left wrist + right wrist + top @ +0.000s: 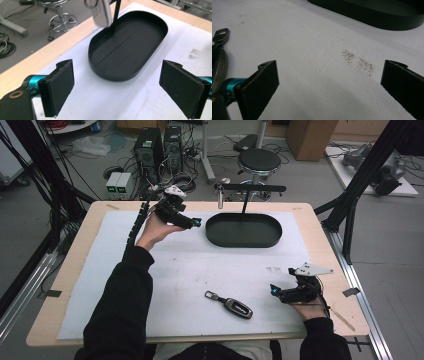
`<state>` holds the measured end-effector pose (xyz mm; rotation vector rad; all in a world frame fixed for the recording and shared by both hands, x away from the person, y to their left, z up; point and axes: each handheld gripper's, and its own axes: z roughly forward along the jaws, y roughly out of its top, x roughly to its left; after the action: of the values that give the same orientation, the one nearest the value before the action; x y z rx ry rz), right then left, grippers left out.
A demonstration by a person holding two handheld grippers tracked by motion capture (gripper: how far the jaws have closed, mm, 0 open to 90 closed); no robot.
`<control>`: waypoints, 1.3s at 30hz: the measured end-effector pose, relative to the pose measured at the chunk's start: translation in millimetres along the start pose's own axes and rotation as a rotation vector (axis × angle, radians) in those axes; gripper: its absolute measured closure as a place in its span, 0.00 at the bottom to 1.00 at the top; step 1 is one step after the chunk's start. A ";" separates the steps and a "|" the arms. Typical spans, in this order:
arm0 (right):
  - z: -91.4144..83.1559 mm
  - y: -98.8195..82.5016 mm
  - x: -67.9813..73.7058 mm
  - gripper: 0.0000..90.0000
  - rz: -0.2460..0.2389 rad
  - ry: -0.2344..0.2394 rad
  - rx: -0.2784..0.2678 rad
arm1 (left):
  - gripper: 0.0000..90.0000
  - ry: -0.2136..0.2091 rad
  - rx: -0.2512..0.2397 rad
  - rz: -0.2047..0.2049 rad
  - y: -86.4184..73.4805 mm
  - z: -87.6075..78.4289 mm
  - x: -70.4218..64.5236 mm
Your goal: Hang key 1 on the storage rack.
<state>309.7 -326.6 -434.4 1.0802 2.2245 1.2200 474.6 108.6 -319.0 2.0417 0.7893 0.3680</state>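
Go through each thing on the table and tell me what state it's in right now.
Left gripper: open, holding nothing, near the tray.
Right gripper: open, holding nothing, low over the white mat.
Dark car key fob with metal ring: lying flat on the mat, untouched.
Black oval metal tray: empty.

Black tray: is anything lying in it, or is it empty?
Empty. The tray shows a bare black floor in the left gripper view, apart from the stand post rising at its far end. The key fob lies outside on the mat.
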 end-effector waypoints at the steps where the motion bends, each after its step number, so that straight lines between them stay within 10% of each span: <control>1: 0.0 0.2 -0.3 0.01 -0.002 -0.001 -0.003 | 0.14 0.004 0.003 -0.001 -3.4 -2.7 0.8; 39: -0.6 4.6 -1.0 0.01 0.035 0.021 0.021 | 0.14 0.048 0.081 0.013 -119.6 -98.6 -6.2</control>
<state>312.0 -326.1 -430.3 1.1239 2.2477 1.2307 370.9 215.4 -362.5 2.1214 0.8333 0.3995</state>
